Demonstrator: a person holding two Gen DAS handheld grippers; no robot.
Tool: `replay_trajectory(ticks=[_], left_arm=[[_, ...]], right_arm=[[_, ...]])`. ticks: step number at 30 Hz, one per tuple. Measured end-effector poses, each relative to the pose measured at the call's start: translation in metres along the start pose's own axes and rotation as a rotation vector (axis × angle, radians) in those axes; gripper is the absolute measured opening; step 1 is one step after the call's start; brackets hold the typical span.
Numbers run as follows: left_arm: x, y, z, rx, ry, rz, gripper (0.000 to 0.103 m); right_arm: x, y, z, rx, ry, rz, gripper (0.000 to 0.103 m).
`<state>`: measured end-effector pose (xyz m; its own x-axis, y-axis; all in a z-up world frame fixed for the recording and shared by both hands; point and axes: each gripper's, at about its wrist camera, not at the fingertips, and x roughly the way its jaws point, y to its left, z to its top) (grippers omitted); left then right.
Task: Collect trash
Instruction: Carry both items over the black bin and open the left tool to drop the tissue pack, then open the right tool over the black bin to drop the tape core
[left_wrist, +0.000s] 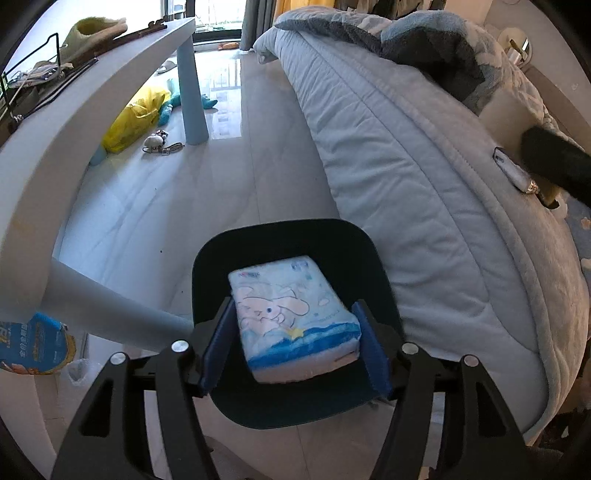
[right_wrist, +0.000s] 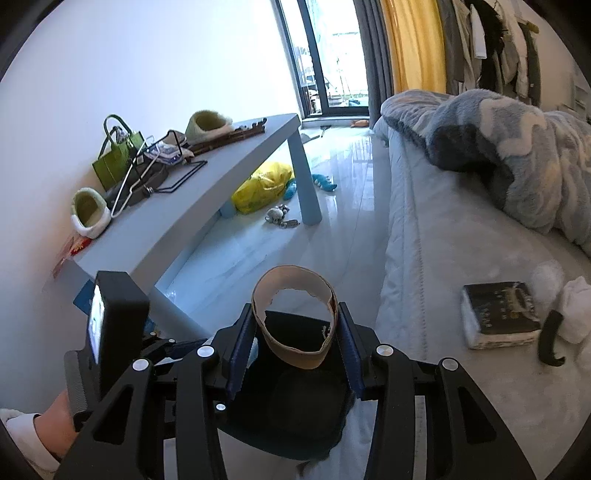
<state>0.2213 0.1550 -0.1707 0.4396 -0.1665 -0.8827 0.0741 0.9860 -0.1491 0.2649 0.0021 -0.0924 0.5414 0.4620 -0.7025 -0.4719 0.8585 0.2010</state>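
My left gripper (left_wrist: 295, 343) is shut on a blue cartoon-printed tissue pack (left_wrist: 291, 317) and holds it over the open mouth of a dark trash bin (left_wrist: 291, 402) on the floor. My right gripper (right_wrist: 295, 350) is shut on a brown cardboard tape ring (right_wrist: 295, 321) and holds it above the same dark bin (right_wrist: 295, 406), beside the bed. The left gripper's body (right_wrist: 110, 332) shows at the left of the right wrist view.
A light blue table (right_wrist: 221, 173) with slippers, a green bag and wire racks stands left. A yellow bag (right_wrist: 264, 186) and small toys lie under it. The bed (left_wrist: 424, 177) runs along the right, with a dark book (right_wrist: 498, 314) and white tissues (right_wrist: 572, 310) on it.
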Motion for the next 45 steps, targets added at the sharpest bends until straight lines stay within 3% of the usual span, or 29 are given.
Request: replay_trajectory(ticks=[5,11,22,32,45], left_arm=[[-0.008,0.005,0.000,-0.004,-0.006,-0.015,0.074],[-0.030,0.021,0.007,-0.033,-0.081,-0.021,0.074],[-0.081,0.029,0.019,-0.049,-0.230,-0.047,0.062],[-0.113,0.019,0.026,-0.030,-0.298,-0.079,0.049],[-0.143,0.018,0.032,-0.035,-0.375,-0.072,0.046]], right_arm=[[0.015,0.004,-0.003,-0.007,0.033,-0.019,0.044],[0.038,0.002,-0.010,0.007,0.091,-0.036,0.044],[0.096,0.010,-0.038,0.012,0.227,-0.052,0.045],[0.136,0.023,-0.060,-0.011,0.330,-0.069,0.045],[0.165,0.039,-0.091,-0.078,0.448,-0.101,0.047]])
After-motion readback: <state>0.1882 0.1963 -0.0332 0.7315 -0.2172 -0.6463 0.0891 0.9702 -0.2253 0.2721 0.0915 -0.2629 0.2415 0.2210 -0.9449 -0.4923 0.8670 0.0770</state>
